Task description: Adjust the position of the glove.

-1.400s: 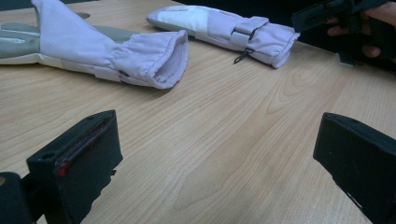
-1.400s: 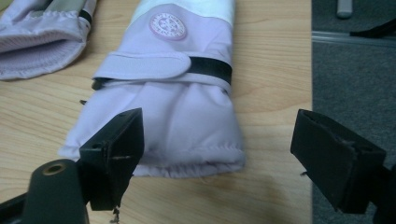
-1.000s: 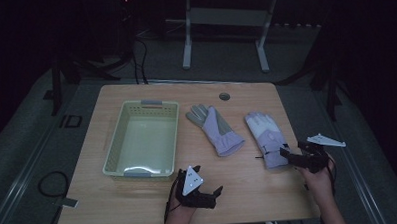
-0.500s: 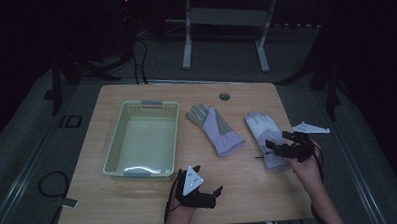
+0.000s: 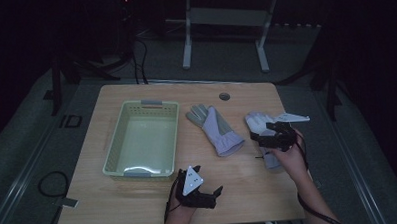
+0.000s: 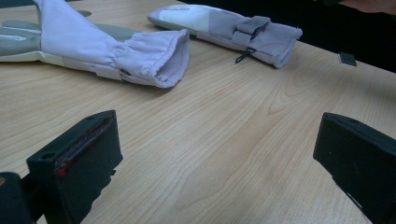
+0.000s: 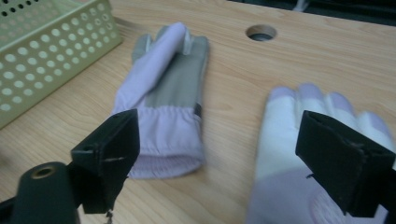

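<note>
right claw (image 5: 267, 134): held above the right glove (image 5: 261, 125), over its cuff half; jaws spread wide with nothing between them. in the right gripper view the glove's pale fingers lie ahead and under the right-hand jaw.
left claw (image 5: 209, 194): low over the near edge of the table (image 5: 249, 190), jaws wide apart and empty; bare wood lies between them in the left gripper view.
right glove: flat on the table under the right claw, fingers pointing away from the person; in the left gripper view it lies far ahead, cuff with a small strap toward the near side (image 6: 261, 35).
left glove (image 5: 216, 129): ahead of the left claw and to the side of the right claw, flat on the wood, grey palm patch up, open cuff toward the person (image 6: 159, 58); apart from the right glove, not touching either claw.
basket (image 5: 115, 145): pale yellow, perforated walls, beyond and to the left of the left claw; near the left glove but not touching it; its corner shows at the upper left of the right gripper view (image 7: 51, 51).
hole (image 5: 224, 96): round, in the table top beyond both gloves.
</note>
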`<move>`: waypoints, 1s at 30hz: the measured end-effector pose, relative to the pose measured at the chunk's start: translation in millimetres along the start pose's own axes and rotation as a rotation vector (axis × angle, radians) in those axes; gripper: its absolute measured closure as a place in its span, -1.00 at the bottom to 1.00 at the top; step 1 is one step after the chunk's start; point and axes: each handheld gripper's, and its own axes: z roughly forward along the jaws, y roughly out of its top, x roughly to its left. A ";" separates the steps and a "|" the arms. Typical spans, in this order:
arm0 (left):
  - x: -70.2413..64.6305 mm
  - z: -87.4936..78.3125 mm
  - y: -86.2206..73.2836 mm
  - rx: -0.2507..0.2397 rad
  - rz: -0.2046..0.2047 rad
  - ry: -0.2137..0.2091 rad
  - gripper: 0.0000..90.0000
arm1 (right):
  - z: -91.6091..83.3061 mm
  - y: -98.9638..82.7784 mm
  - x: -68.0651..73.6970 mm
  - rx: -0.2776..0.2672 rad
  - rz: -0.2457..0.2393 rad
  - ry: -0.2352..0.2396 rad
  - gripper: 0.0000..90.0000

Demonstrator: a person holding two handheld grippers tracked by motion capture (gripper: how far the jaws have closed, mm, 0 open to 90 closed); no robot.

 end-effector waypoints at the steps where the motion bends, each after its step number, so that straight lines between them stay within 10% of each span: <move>1: 0.0 0.0 0.0 0.000 0.000 0.000 -0.98 | 3.2 1.8 1.0 0.003 -0.006 0.005 -0.69; 30: 0.8 -0.3 -0.1 -0.003 -0.008 -0.011 -0.98 | 88.6 32.3 37.5 0.070 -0.052 0.111 -0.45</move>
